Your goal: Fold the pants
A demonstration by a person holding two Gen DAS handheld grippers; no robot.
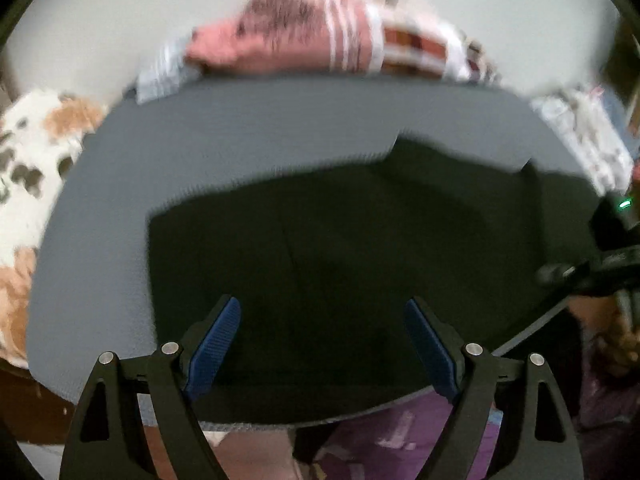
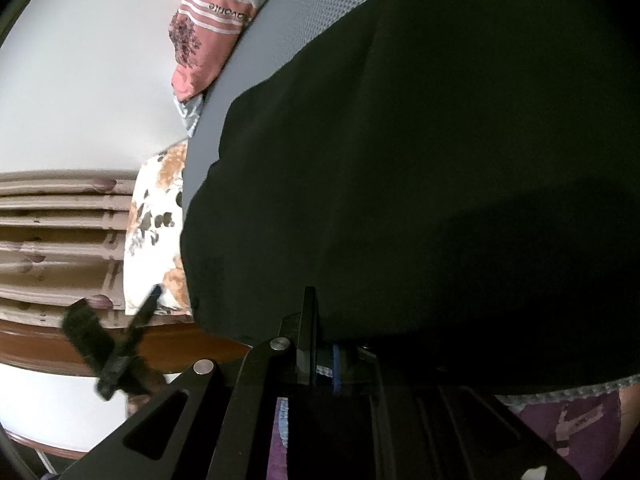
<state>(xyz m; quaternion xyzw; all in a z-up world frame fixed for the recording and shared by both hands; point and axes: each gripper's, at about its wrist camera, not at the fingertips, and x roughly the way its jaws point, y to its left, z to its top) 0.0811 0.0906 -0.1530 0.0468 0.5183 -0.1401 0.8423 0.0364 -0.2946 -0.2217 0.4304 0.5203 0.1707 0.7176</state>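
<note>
though blur hides detail, left claw [image 1: 322,344] gapes; right claw [image 2: 320,354] seemingly clamps dark pants [image 2: 420,160].

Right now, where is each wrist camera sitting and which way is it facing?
Left wrist: above the near edge of the grey mat, looking steeply down on the dark pants; left gripper shows, jaws open and empty.
Right wrist: low at the pants' near edge, facing across them; right gripper shows, jaws shut on the pants' hem.
Shared: pants, mat, pink pillow.
</note>
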